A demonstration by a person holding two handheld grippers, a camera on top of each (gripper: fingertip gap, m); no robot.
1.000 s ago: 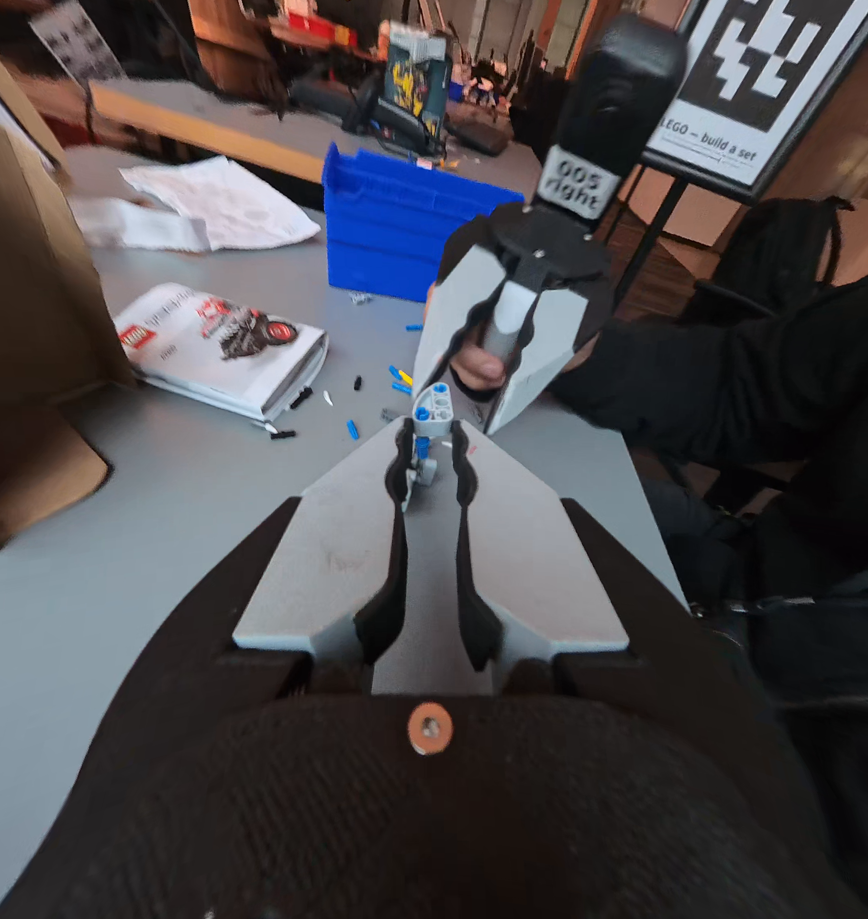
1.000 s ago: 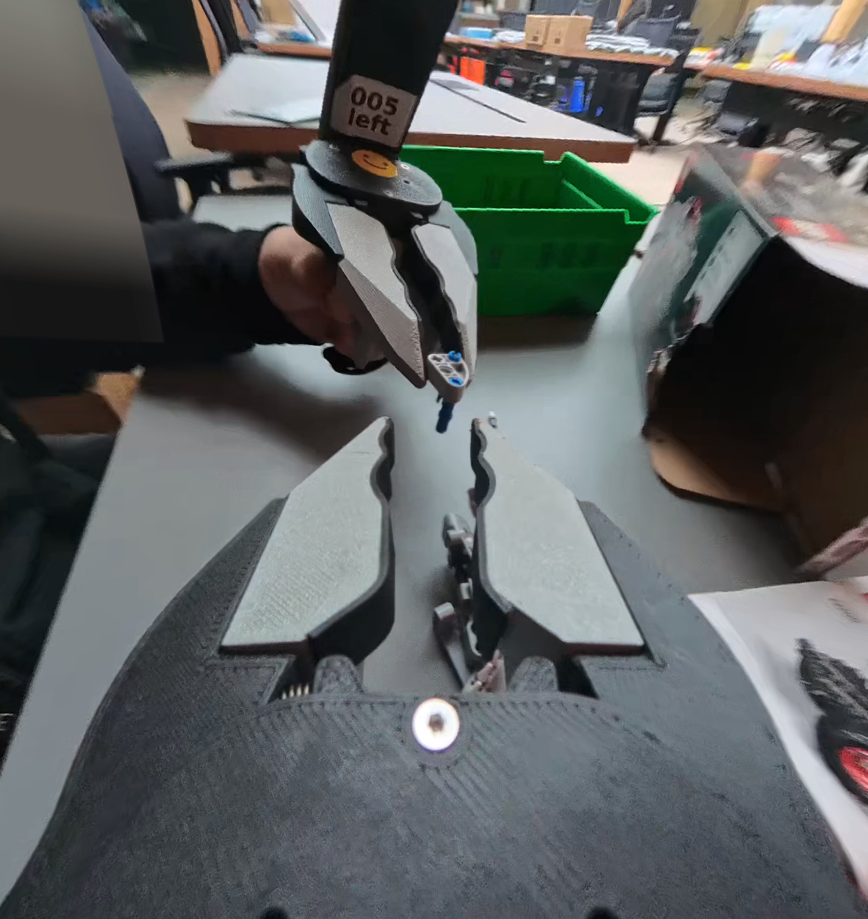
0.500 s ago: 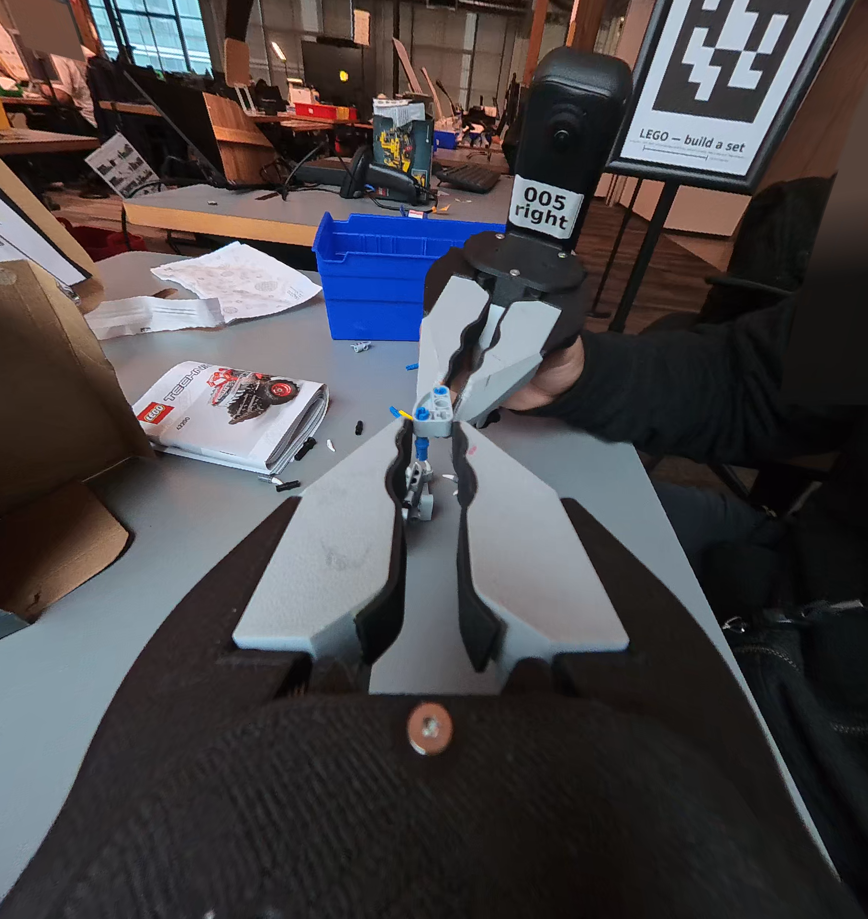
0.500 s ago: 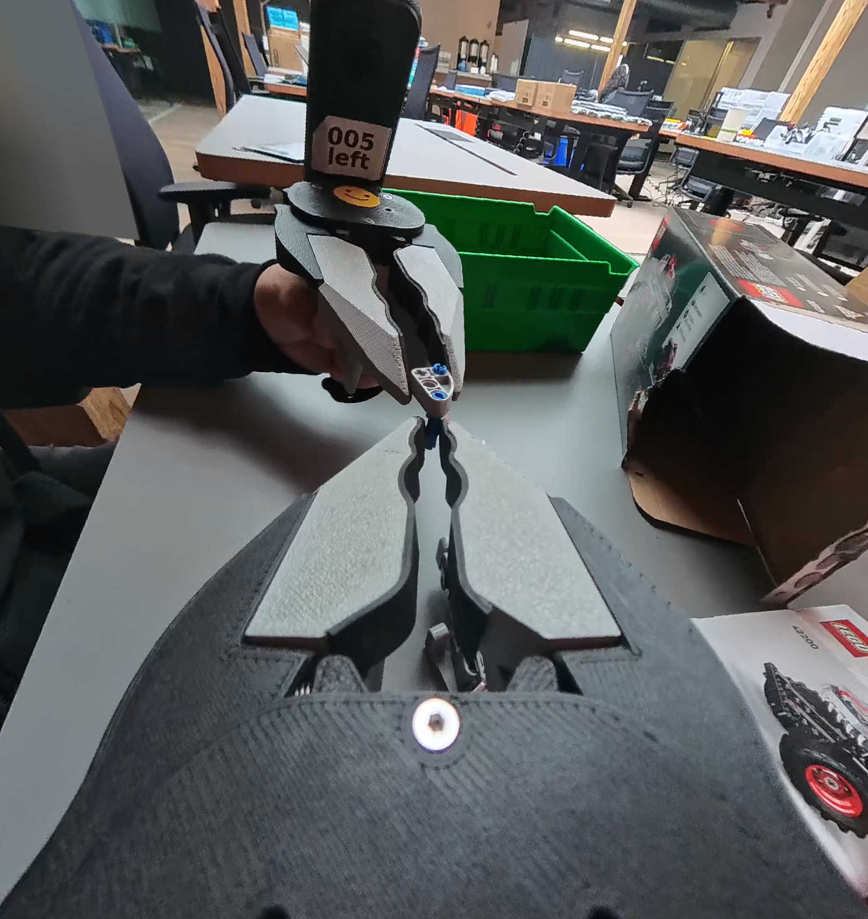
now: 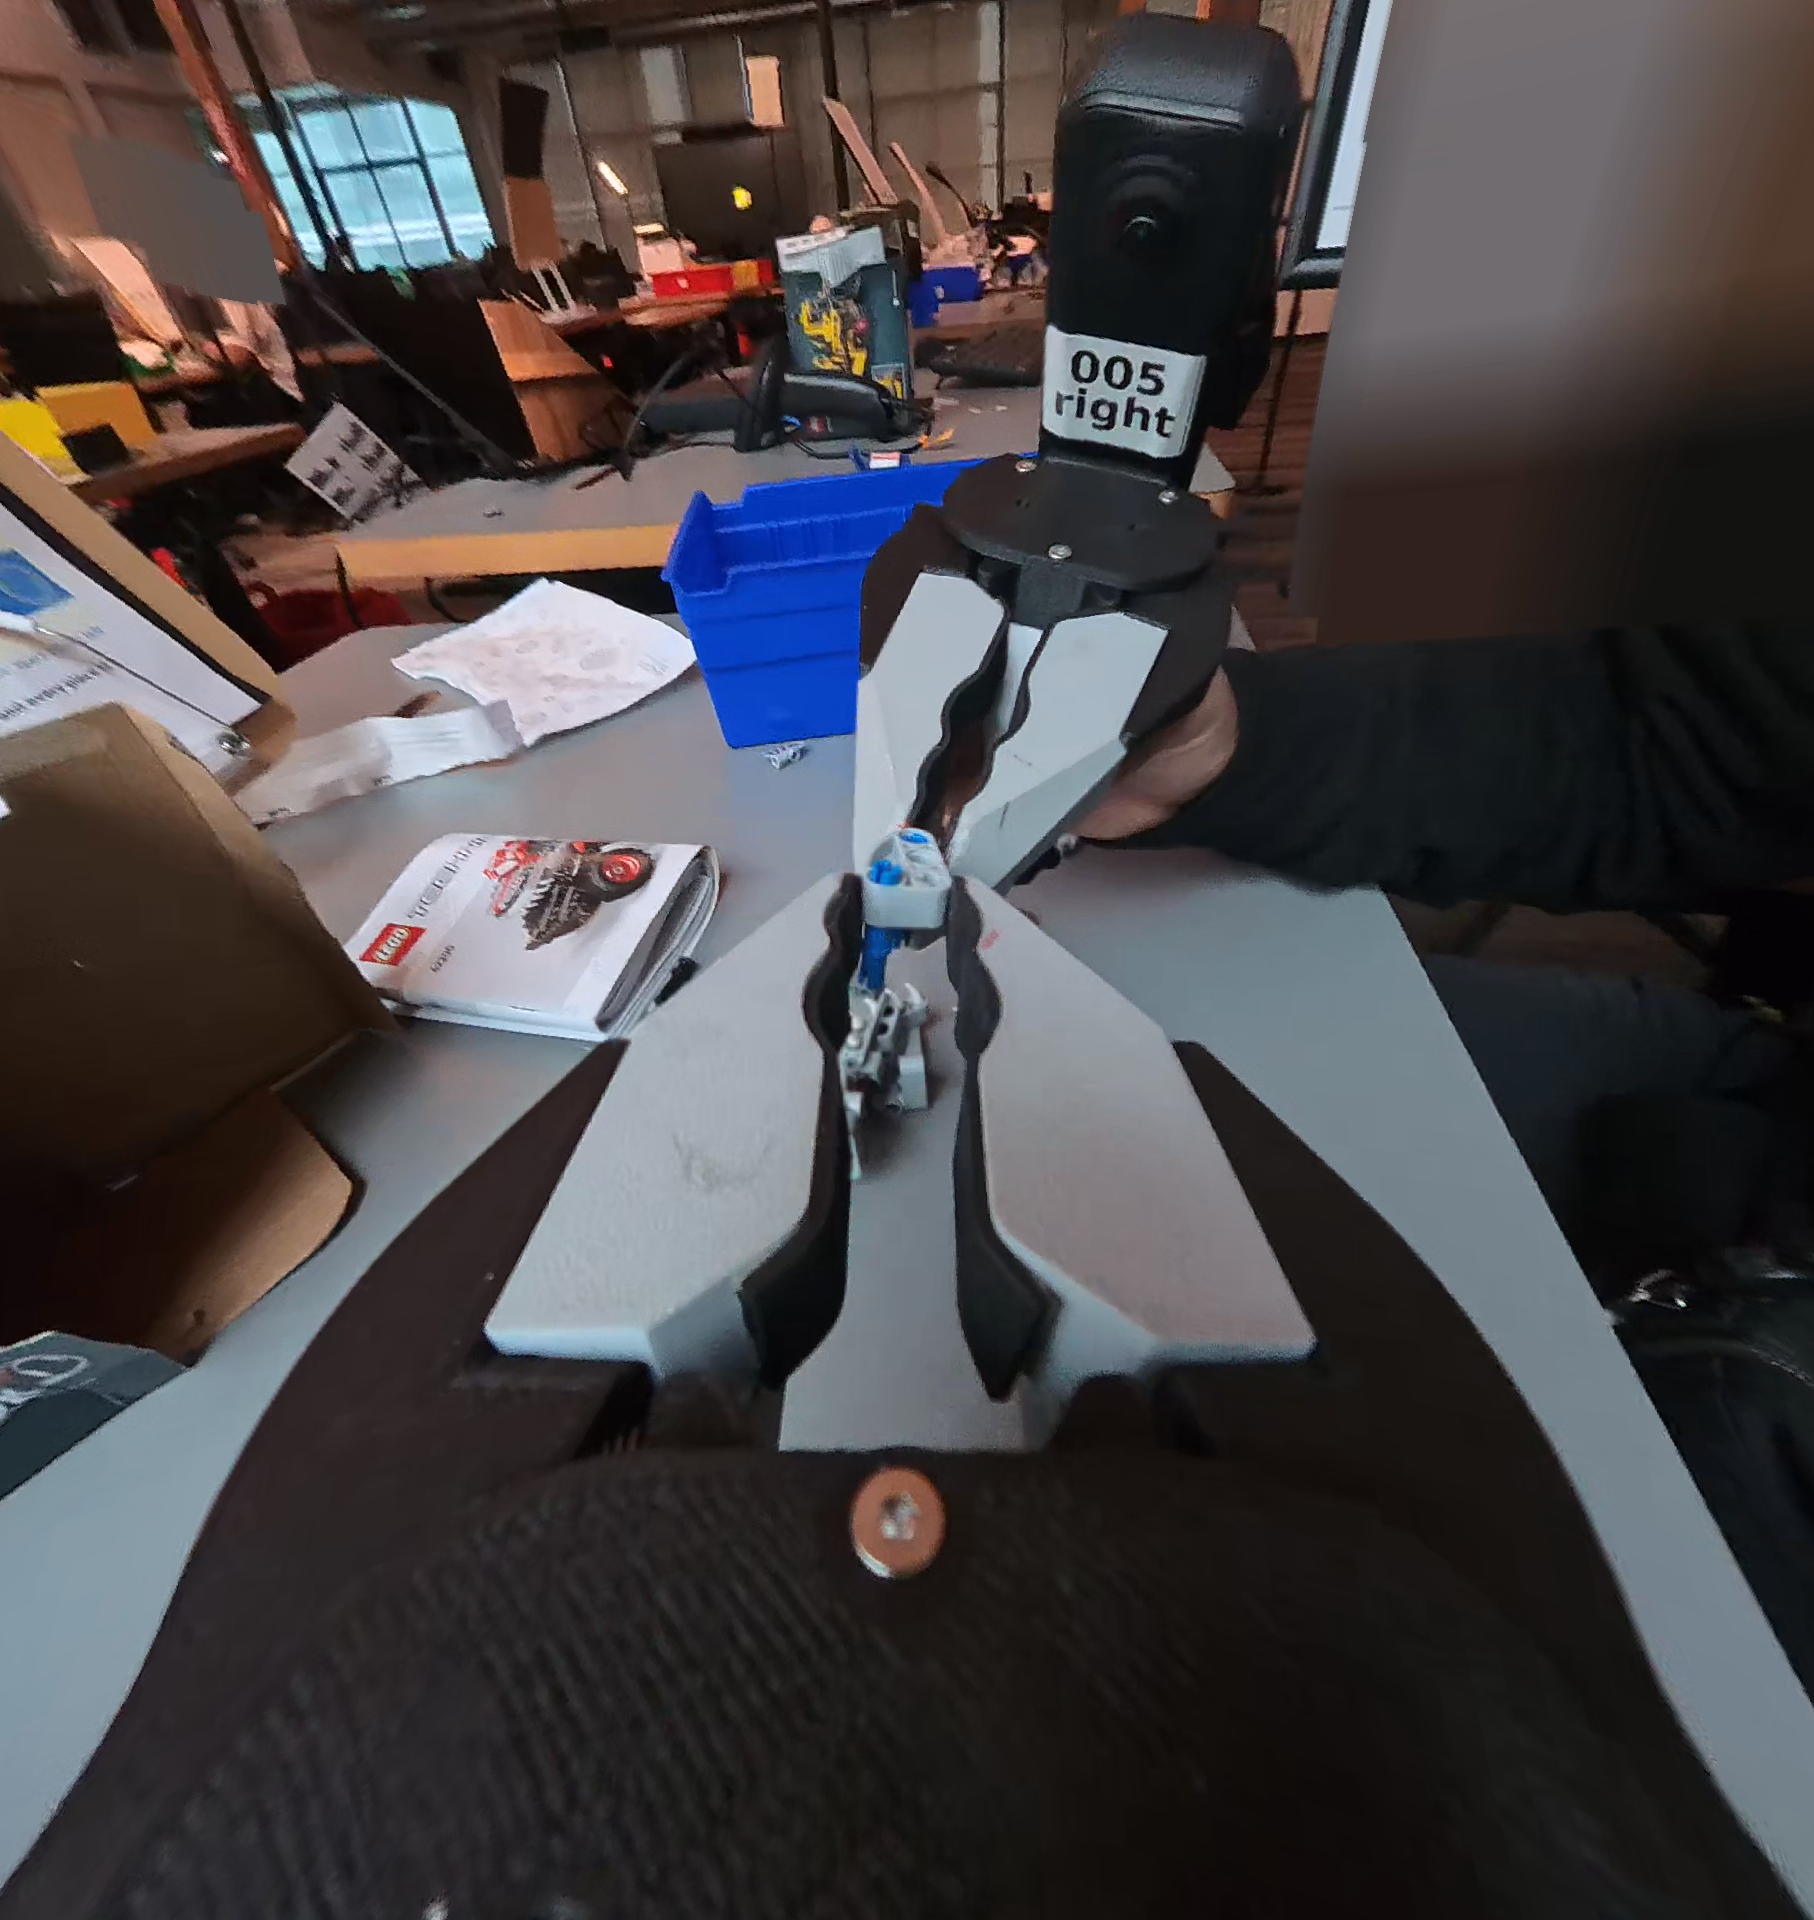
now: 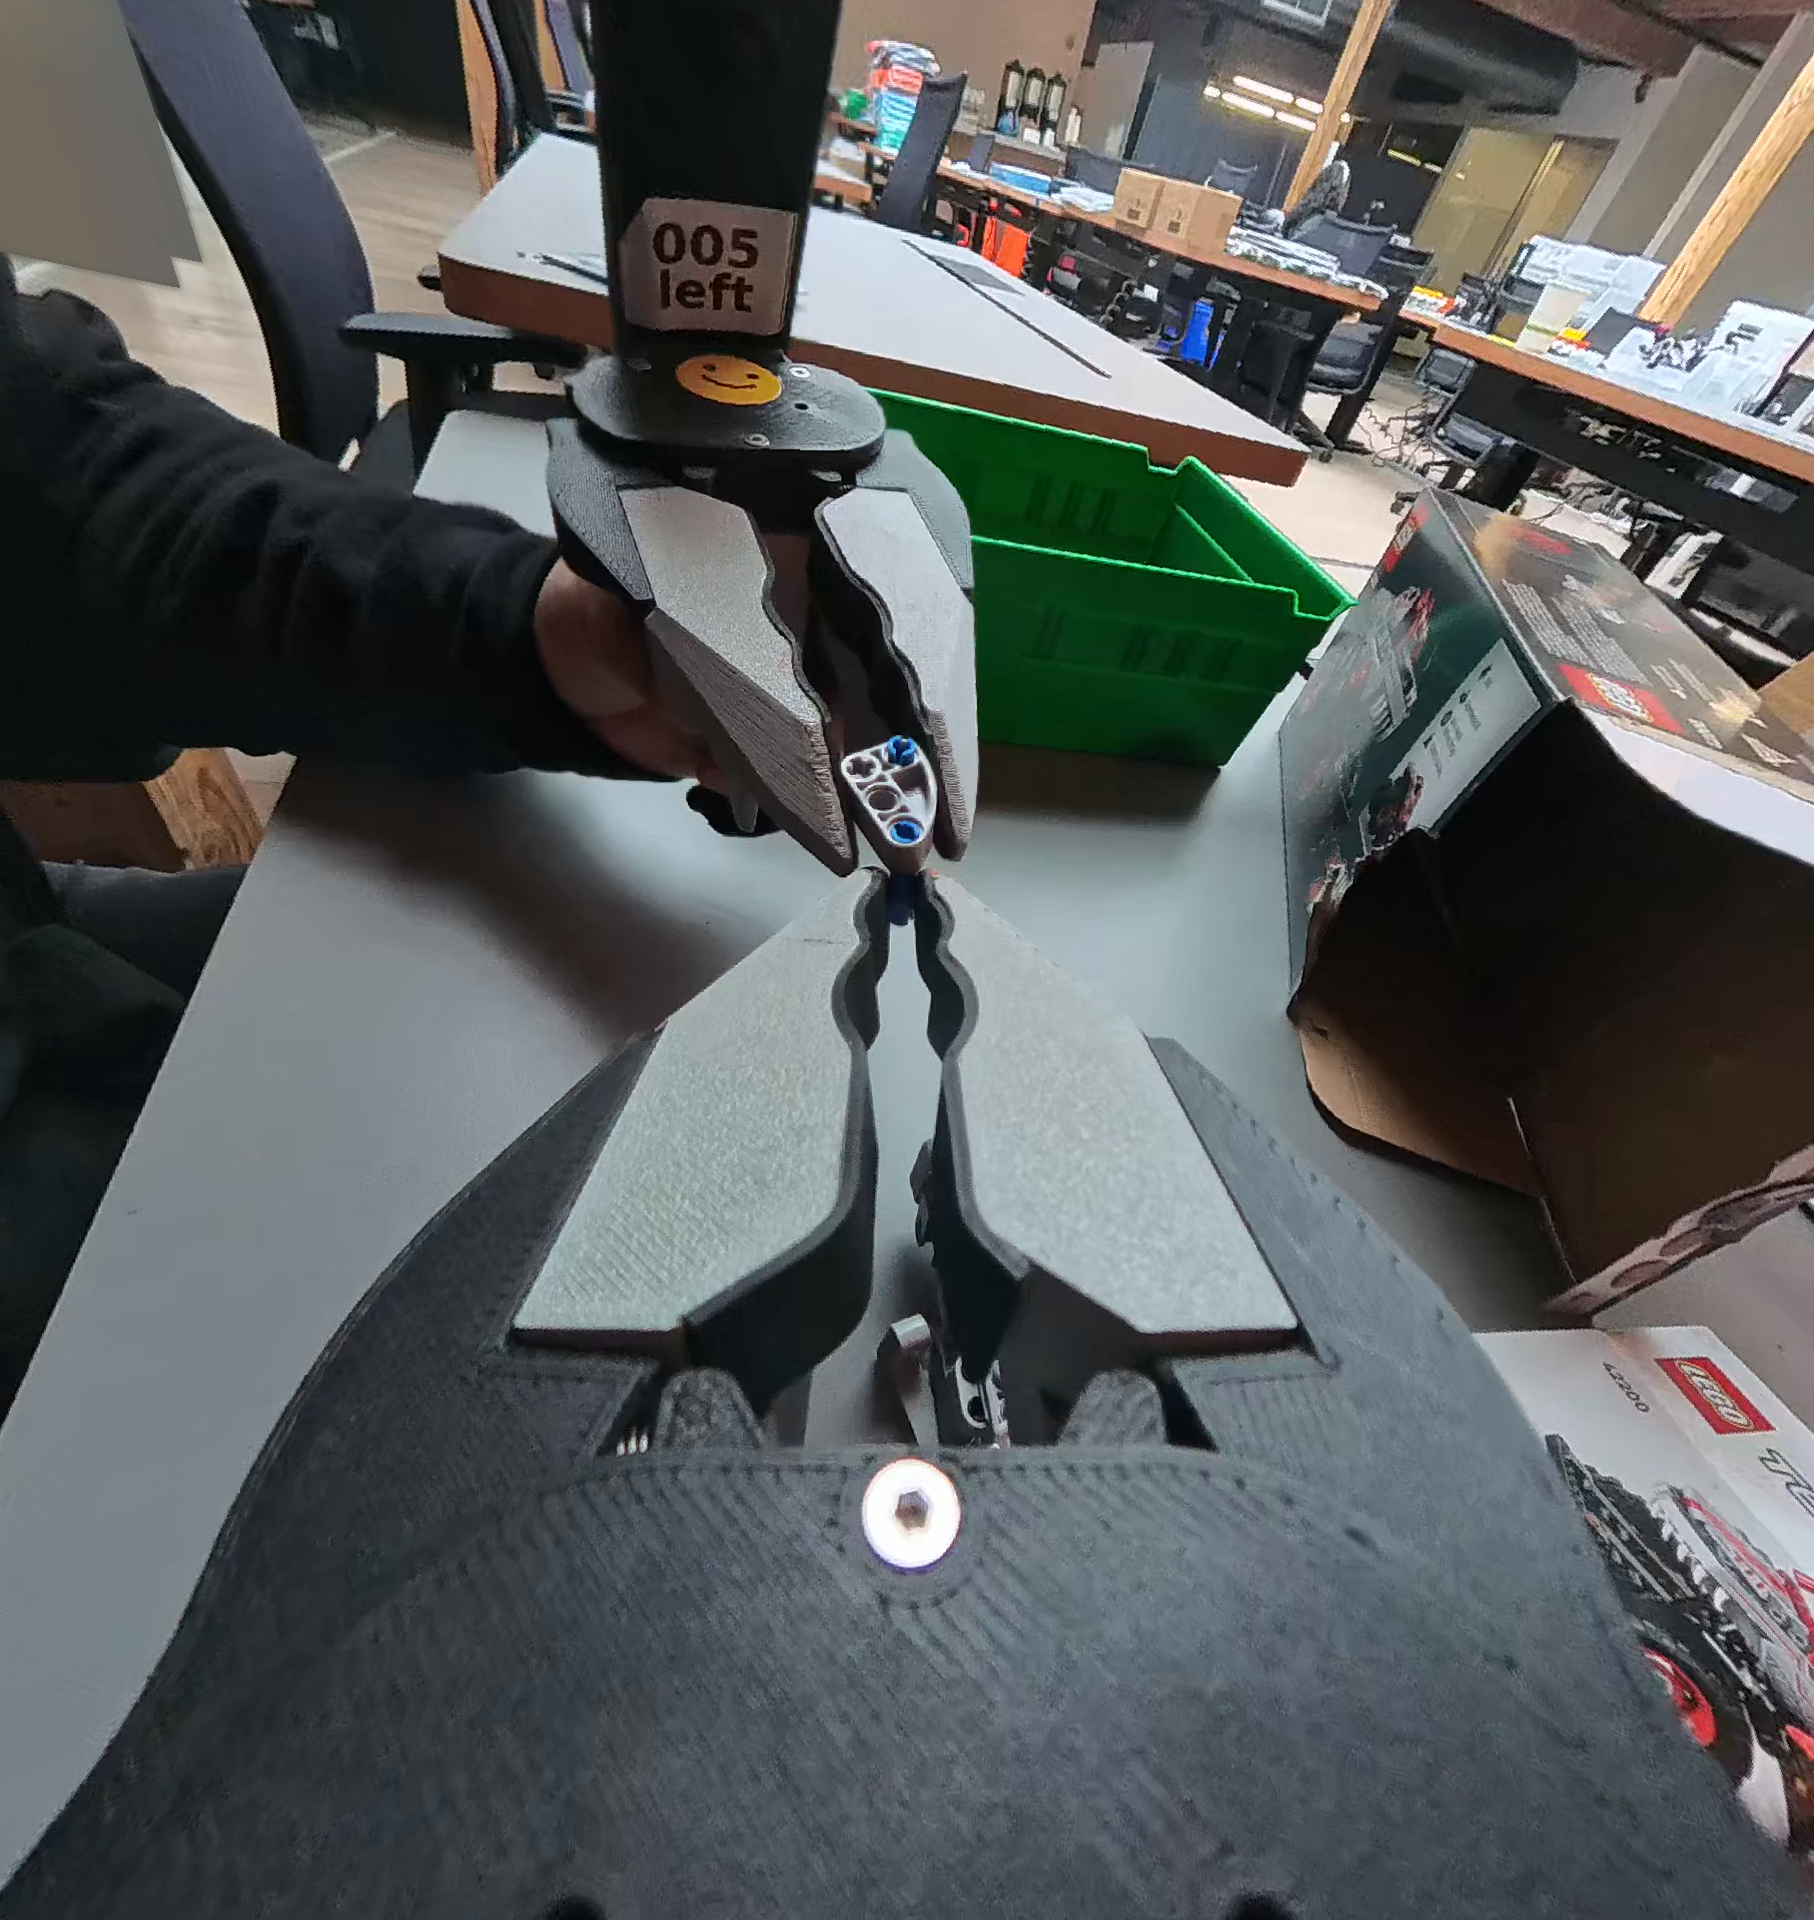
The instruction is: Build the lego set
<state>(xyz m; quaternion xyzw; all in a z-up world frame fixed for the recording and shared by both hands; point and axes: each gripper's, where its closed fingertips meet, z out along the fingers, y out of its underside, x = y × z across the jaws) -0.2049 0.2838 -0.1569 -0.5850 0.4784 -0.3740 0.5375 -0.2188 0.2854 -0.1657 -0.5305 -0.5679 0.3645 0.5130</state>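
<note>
above the grey counter [image 6: 383,1039], the right tool [image 6: 901,900] has narrowed from wide onto the blue pin [image 6: 901,906] under the grey lego piece [image 6: 887,795], which the left tool [image 5: 901,902] grips; pin seating looks underway.

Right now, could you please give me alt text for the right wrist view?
The left gripper holds a small grey lego piece while the right gripper pinches its blue pin above a grey table, green bin behind.
</note>
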